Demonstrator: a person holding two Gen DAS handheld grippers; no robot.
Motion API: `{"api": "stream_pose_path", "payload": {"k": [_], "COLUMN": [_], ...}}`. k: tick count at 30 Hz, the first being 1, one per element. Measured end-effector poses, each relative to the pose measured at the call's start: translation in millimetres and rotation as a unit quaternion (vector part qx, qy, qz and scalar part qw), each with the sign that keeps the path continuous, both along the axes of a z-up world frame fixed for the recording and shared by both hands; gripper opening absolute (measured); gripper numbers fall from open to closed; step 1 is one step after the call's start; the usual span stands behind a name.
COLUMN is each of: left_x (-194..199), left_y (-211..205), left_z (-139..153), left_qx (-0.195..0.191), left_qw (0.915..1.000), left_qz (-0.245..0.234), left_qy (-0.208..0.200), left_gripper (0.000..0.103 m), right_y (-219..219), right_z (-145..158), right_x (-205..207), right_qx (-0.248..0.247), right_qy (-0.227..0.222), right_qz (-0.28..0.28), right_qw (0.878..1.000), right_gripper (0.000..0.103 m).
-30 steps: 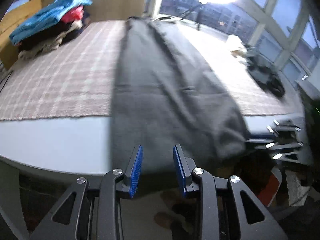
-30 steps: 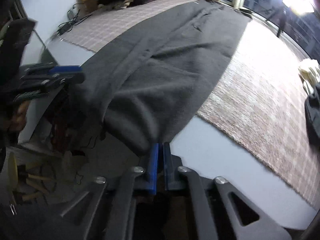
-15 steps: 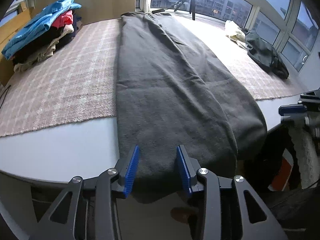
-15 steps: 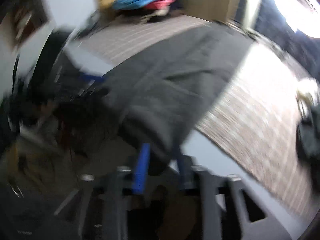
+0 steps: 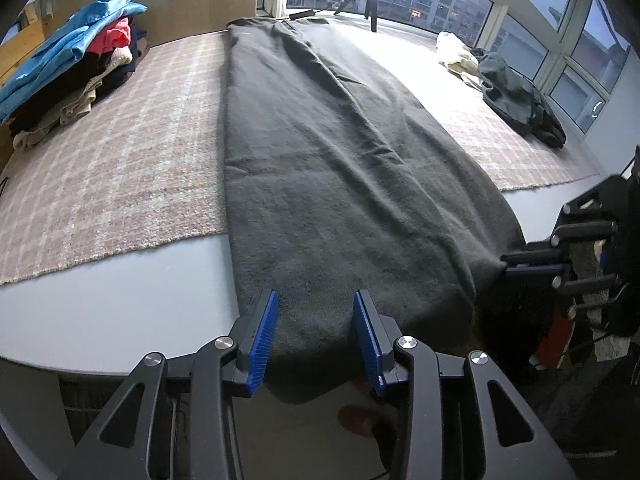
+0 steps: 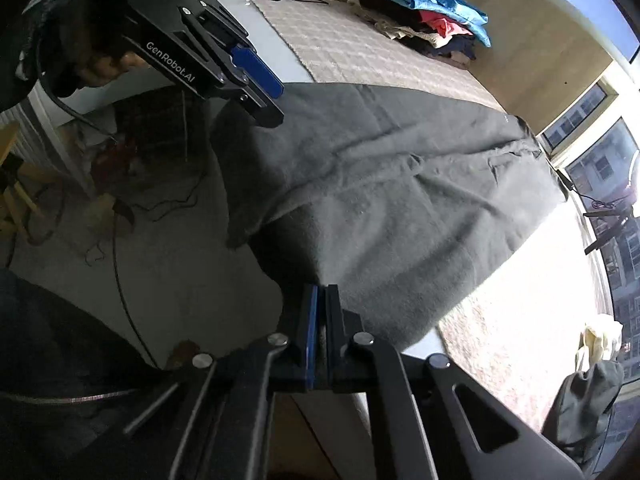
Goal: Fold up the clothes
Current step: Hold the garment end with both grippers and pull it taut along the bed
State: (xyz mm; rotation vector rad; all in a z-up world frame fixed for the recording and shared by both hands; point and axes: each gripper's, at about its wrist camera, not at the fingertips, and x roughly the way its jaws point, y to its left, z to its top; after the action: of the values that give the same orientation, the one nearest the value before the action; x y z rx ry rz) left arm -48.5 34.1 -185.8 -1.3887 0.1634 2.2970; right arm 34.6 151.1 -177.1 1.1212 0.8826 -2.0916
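Covering a plaid rug [image 5: 120,160], grey garment [image 5: 320,200]; left gripper [image 5: 316,336] spread, right gripper [image 6: 321,312] pinching it.

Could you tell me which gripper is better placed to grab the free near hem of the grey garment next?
Left. The left gripper is open and straddles the grey garment at its near hem, while the right gripper is already shut on the other corner.

A: Light source?
B: Windows [image 5: 520,12], far side. Blown-out glare top centre in left wrist view; white washed patch on the rug [image 6: 532,280] in right wrist view.
A: Sharpness?
B: Both sharp, no motion blur. Heavy fisheye bend and black vignette at corners.
A: Shadows?
B: Floor under the table [image 5: 100,312] dim. Dark cloth [image 5: 340,184] shows soft fold shading only.
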Motion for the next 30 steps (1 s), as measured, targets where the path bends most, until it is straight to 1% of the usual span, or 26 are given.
{"api": "stream_pose_path", "payload": {"k": [2,5,8,13,14,15,16,17,19,20,22,23,25,27,28,29,30], "left_x": [0.0,0.3,-0.7,-2.5,-2.0,1.1,7.7,16.0,32.8,39.0,42.0,39.4,33.7,34.2,35.1,36.0,36.9], "left_y": [0.1,0.6,0.4,-0.1,0.4,2.4,6.1,12.3,25.5,36.1,53.0,57.8,65.5,72.7,74.2,75.7,77.2], "left_z": [0.1,0.1,0.5,1.3,2.2,4.4,8.5,12.0,18.9,18.1,12.2,7.6,-1.4,-5.4,-5.1,-4.7,-4.4], "left_qx": [-0.001,-0.004,-0.004,-0.005,-0.004,0.005,0.024,0.049,0.103,0.110,0.094,0.097,0.108,0.102,0.097,0.091,0.086], "left_qw": [1.0000,0.9999,1.0000,0.9999,0.9999,0.9997,0.9993,0.9981,0.9932,0.9916,0.9928,0.9923,0.9906,0.9913,0.9922,0.9932,0.9940], "left_qz": [-0.004,-0.010,-0.007,-0.003,0.003,0.005,0.002,-0.008,-0.030,-0.045,-0.054,-0.050,-0.041,-0.040,-0.039,-0.038,-0.038], "left_qy": [-0.001,-0.001,-0.004,-0.010,-0.017,-0.025,-0.030,-0.035,-0.045,-0.050,-0.051,-0.058,-0.074,-0.073,-0.067,-0.062,-0.056], "left_gripper": [0.037,0.037,0.037,0.037,0.034,0.034,0.034,0.034,0.037,0.039,0.037,0.037,0.037,0.035,0.034,0.026,0.013], "right_y": [6.4,18.9,34.3,35.2,35.3,35.5,35.7,35.8,36.2,36.3,36.7,36.9,38.7,40.5,41.3,42.7,47.0], "right_z": [5.9,19.8,28.9,22.3,21.0,19.6,18.3,17.0,14.4,13.1,10.4,9.3,9.8,10.3,10.5,11.1,14.0], "right_x": [-4.0,-4.5,-13.7,-10.6,-10.0,-9.4,-8.8,-8.2,-6.9,-6.3,-5.1,-4.6,-5.2,-5.7,-6.0,-6.4,-7.5], "right_qx": [-0.009,-0.021,-0.051,-0.063,-0.065,-0.068,-0.070,-0.072,-0.077,-0.079,-0.084,-0.086,-0.092,-0.097,-0.099,-0.103,-0.114], "right_qy": [-0.020,-0.023,-0.044,-0.059,-0.063,-0.066,-0.069,-0.072,-0.078,-0.081,-0.088,-0.090,-0.093,-0.096,-0.097,-0.099,-0.105], "right_qz": [-0.011,-0.014,-0.037,-0.044,-0.046,-0.047,-0.048,-0.050,-0.053,-0.054,-0.057,-0.058,-0.064,-0.069,-0.071,-0.074,-0.078], "right_qw": [1.000,0.999,0.997,0.995,0.995,0.994,0.994,0.994,0.993,0.992,0.991,0.990,0.989,0.988,0.988,0.987,0.985], "right_gripper": [0.002,0.002,0.002,0.002,0.003,0.003,0.003,0.005,0.005,0.007,0.010,0.012,0.012,0.012,0.012,0.013,0.013]}}
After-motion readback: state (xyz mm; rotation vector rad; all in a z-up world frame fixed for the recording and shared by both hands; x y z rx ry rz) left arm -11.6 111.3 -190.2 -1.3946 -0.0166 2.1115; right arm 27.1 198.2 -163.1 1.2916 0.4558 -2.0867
